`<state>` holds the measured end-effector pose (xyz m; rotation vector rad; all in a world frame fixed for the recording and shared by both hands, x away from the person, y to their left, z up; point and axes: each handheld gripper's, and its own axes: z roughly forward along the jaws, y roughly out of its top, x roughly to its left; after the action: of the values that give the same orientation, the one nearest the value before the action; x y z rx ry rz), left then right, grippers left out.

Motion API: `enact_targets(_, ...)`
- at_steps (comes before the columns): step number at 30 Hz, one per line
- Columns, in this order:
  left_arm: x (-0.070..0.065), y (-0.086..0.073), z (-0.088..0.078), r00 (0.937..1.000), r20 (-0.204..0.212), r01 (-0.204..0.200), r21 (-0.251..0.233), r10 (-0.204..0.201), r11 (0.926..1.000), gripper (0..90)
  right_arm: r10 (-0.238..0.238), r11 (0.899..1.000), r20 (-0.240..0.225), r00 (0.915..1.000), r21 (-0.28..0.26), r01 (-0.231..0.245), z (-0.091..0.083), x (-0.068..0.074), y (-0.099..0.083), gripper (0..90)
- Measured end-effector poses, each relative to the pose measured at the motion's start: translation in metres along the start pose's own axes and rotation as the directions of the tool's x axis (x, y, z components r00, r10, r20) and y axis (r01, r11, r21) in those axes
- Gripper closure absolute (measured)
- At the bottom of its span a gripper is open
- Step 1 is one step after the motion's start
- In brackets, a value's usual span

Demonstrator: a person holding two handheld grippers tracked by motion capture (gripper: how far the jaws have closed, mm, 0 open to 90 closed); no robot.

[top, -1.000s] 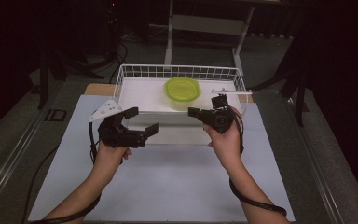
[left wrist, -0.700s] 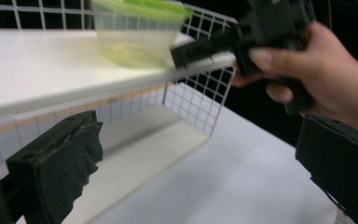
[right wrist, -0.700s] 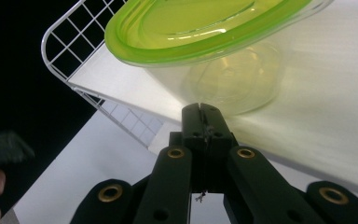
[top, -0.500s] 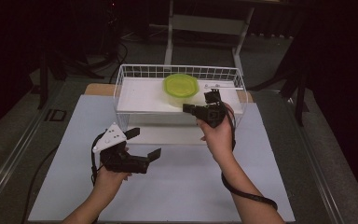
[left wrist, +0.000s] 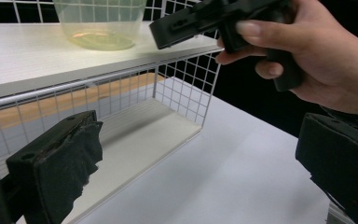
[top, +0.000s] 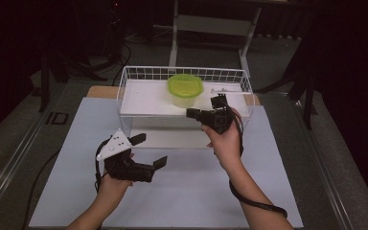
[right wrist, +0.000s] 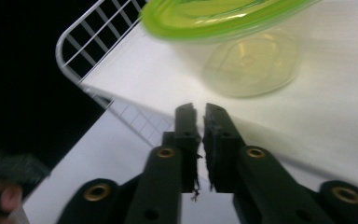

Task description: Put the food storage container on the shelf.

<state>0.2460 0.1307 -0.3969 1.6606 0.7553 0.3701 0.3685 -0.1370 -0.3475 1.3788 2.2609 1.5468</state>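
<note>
A clear tub (top: 184, 98) with a green lid (top: 185, 85) stands on the white top board of a wire rack (top: 139, 98). My right gripper (top: 190, 113) hovers at the rack's front edge, pointing left just in front of the tub. In the right gripper view its jaws (right wrist: 200, 109) have just been opening to a narrow slit with nothing between them, and the tub (right wrist: 249, 60) lies ahead. My left gripper (top: 151, 150) floats over the table in front of the rack, open wide and empty. The left gripper view looks between its jaws (left wrist: 200, 154) at the rack's lower shelf, with the right gripper (left wrist: 177, 25) above.
A small metal piece (top: 225, 90) lies on the rack's top board to the right of the tub. The rack stands at the far side of a white mat (top: 187, 191). A cable (top: 254, 203) trails from the right wrist. Dark floor and stand legs surround the table.
My left gripper has drawn back from the rack toward the near edge and sunk lower. The right gripper has stayed near the rack's front edge, shifting slightly left.
</note>
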Motion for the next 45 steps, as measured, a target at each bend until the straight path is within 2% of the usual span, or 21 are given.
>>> enact_targets(3,0.001,0.0,-0.001,0.9998,0.019,0.005,-0.005,-0.005,1.0,0.8,-0.041,0.999,-0.003,0.9992,-0.025,0.041,-0.009,0.006,-0.005,65.6)
enact_targets(4,0.001,0.0,-0.001,0.9998,0.019,0.005,-0.005,-0.005,1.0,0.8,-0.041,0.999,-0.003,0.9992,-0.025,0.041,-0.009,0.006,-0.005,65.6)
enact_targets(5,0.002,0.002,-0.002,0.9996,0.028,0.006,-0.01,-0.006,0.9999,0.8,-0.055,0.998,-0.007,0.9984,-0.03,0.055,-0.012,0.007,-0.007,59.5)
enact_targets(6,0.001,0.002,-0.003,0.9996,0.027,-0.001,-0.021,0.001,0.9998,0.7,-0.087,0.995,-0.019,0.9961,-0.043,0.086,-0.017,0.009,-0.012,49.3)
enact_targets(8,0.001,0.003,-0.004,0.9995,0.024,-0.019,-0.028,0.02,0.9994,0.8,-0.119,0.992,-0.021,0.9927,-0.049,0.117,-0.021,0.01,-0.018,39.4)
enact_targets(10,0.001,0.004,-0.004,0.9993,0.031,-0.018,-0.028,0.019,0.9995,0.7,-0.17,0.985,-0.059,0.9836,-0.041,0.168,-0.021,0.011,-0.025,23.1)
enact_targets(12,0.0,0.004,-0.005,0.9991,0.037,-0.02,-0.031,0.021,0.9993,0.8,-0.201,0.979,-0.072,0.977,-0.051,0.197,-0.023,0.012,-0.031,16.9)
enact_targets(14,0.0,0.004,-0.005,0.9989,0.04,-0.024,-0.03,0.025,0.9993,0.8,-0.24,0.969,-0.051,0.9693,-0.066,0.237,-0.025,0.014,-0.038,16.0)
enact_targets(18,-0.001,0.002,-0.004,0.9982,0.054,-0.025,-0.03,0.026,0.9993,0.7,-0.243,0.967,-0.058,0.9683,-0.093,0.237,-0.03,0.013,-0.049,14.7)
enact_targets(24,-0.004,-0.003,-0.004,0.9956,0.071,-0.061,-0.008,0.061,0.9981,0.7,-0.261,0.961,-0.037,0.9647,-0.109,0.256,-0.037,0.008,-0.066,14.7)
enact_targets(30,-0.003,-0.015,-0.002,0.9955,0.084,-0.044,0.005,0.043,0.999,0.8,-0.252,0.964,-0.033,0.9671,-0.101,0.248,-0.04,-0.002,-0.087,14.7)
enact_targets(34,-0.003,-0.022,-0.001,0.9953,0.085,-0.047,0.008,0.046,0.9989,0.8,-0.25,0.963,-0.034,0.9678,-0.111,0.244,-0.042,-0.007,-0.097,14.8)
enact_targets(37,-0.005,-0.03,-0.001,0.9932,0.095,-0.069,0.016,0.067,0.9975,0.8,-0.265,0.958,-0.018,0.964,-0.116,0.262,-0.048,-0.014,-0.109,14.9)
enact_targets(43,-0.006,-0.044,0.001,0.9917,0.109,-0.074,0.047,0.068,0.9962,0.8,-0.283,0.953,-0.011,0.959,-0.114,0.28,-0.057,-0.022,-0.124,14.8)
enact_targets(45,-0.007,-0.048,0.002,0.9912,0.114,-0.073,0.055,0.067,0.9958,0.8,-0.281,0.954,-0.012,0.9597,-0.111,0.278,-0.059,-0.025,-0.129,14.8)
